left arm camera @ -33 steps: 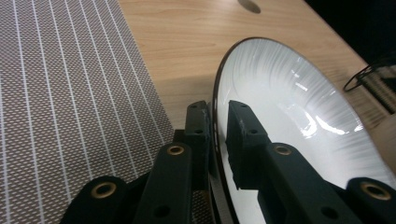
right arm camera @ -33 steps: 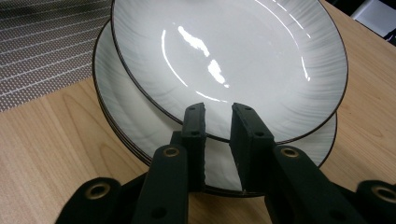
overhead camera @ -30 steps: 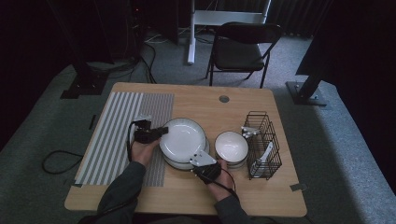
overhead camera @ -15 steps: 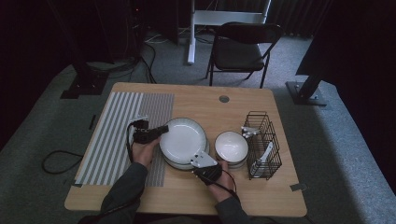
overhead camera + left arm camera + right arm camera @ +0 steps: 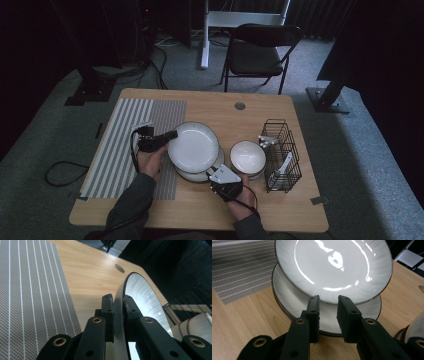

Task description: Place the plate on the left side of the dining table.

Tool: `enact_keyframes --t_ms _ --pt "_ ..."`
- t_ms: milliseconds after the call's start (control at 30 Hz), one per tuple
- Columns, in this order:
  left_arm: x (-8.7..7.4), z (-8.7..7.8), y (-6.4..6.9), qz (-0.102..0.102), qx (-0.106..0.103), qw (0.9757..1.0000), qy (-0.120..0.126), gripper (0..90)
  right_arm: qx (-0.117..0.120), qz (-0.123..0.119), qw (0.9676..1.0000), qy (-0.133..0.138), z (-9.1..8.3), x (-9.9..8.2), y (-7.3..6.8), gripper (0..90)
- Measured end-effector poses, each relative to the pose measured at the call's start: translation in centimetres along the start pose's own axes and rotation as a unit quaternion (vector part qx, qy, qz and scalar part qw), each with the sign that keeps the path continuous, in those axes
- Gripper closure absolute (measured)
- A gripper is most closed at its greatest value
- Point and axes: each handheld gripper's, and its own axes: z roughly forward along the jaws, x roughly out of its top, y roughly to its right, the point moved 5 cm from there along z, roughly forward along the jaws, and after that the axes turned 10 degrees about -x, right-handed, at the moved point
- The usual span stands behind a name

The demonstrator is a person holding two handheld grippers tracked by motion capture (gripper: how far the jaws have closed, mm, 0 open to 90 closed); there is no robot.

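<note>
Top plate (image 5: 193, 146): lifted off the plate stack (image 5: 210, 172) on the bench (image 5: 220, 107), tilted, face up toward the right.
Left tongs (image 5: 172, 136): clamped on its left rim.
Right tongs (image 5: 328, 307): parted, just opening, nothing between, near the stack.

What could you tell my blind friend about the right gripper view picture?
A shiny round white plate with a dark rim hangs tilted above a stack of matching white plates on a light wooden table. The right gripper sits open in front of them, holding nothing.
</note>
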Motion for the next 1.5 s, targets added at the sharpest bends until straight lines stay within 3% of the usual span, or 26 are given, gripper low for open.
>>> enact_keyframes --t_ms 367,867,1500 --pt "1.3 -2.6 -1.0 -0.018 0.004 0.9992 0.035 82.7 0.019 -0.01 0.9997 0.008 -0.8 -1.0 -0.8 66.3" --pt "2.1 -6.1 -3.4 -0.037 0.031 0.9964 0.07 82.3 0.034 -0.005 0.9994 0.003 -1.2 -2.1 -1.2 64.4" --pt "2.4 -10.2 -7.3 -0.068 0.079 0.989 0.105 82.3 0.042 -0.001 0.999 -0.014 -1.1 -3.8 -1.8 63.1"
